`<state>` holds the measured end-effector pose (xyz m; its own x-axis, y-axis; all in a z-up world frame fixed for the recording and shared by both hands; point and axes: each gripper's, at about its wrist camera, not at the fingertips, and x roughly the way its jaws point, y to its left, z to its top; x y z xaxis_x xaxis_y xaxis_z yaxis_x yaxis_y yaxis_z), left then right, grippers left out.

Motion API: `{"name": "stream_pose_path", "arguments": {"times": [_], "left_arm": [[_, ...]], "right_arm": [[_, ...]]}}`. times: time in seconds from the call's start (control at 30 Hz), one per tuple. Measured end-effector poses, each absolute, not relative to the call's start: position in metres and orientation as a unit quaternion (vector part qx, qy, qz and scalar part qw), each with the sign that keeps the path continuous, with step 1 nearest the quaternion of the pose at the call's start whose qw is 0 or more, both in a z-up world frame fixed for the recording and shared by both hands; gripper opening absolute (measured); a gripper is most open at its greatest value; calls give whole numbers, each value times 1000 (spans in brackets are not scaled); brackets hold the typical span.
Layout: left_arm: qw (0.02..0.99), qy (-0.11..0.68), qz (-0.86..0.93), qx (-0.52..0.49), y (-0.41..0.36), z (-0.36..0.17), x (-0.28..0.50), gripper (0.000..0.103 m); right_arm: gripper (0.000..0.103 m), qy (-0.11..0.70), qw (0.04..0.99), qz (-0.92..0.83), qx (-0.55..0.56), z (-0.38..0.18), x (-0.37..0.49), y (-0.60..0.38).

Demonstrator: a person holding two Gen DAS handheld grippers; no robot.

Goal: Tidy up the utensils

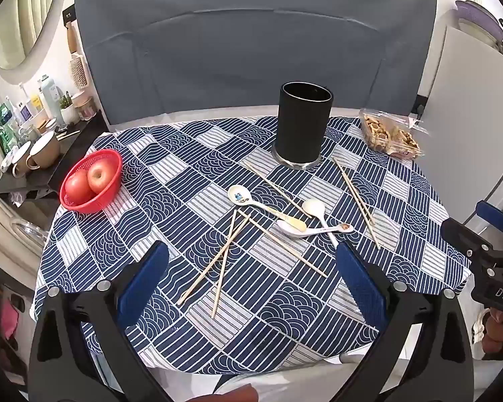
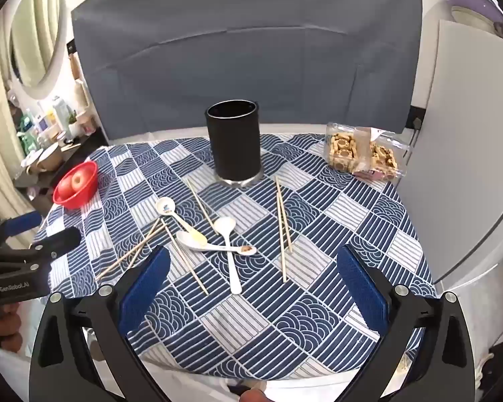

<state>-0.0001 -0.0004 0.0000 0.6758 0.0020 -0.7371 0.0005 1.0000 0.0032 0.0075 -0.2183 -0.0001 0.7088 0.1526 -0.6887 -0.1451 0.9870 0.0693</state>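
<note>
Right wrist view puts the pair of chopsticks [image 2: 282, 221] ahead, running lengthwise away between my right gripper [image 2: 251, 288]'s spread, empty jaws, closer than the left's.

3 spoons [image 1: 313, 216], 6 chopsticks [image 1: 224, 261], 2 apples [image 1: 90, 181], 1 holder [image 1: 303, 125].

A table with a blue-and-white patterned tablecloth [image 2: 318, 328] carries a black cylindrical holder [image 2: 233, 140] (upright, towards the back), three white ceramic spoons [image 2: 229, 251] among scattered wooden chopsticks [image 2: 281, 227], a red basket [image 1: 90, 181] of apples [image 1: 99, 176] and a clear box of biscuits [image 2: 362, 154].
</note>
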Motion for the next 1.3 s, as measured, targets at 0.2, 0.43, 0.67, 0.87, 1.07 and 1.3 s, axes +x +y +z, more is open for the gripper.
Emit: {"name": "stream_pose_path", "arguments": {"times": [0.2,0.43,0.67,0.87,1.07,1.3], "left_arm": [[910,415,-9,-6,9,-1,2,97],[911,413,4,14,-7,-6,-4,97],[911,412,5,13,-6,-6,-4,97],[911,412,5,16,-7,-5,-5,97],[910,413,2,24,-10,-7,-6,97],[909,415,1,23,-8,-7,-5,97]], "right_arm": [[95,380,922,77,1,-2,9,-218],[95,382,920,81,-5,1,8,-213],[95,380,921,88,-5,-3,9,-217],[95,380,920,91,-6,-2,9,-217],[95,381,920,89,-3,-3,8,-217],[95,382,920,90,-6,-4,8,-216]]}}
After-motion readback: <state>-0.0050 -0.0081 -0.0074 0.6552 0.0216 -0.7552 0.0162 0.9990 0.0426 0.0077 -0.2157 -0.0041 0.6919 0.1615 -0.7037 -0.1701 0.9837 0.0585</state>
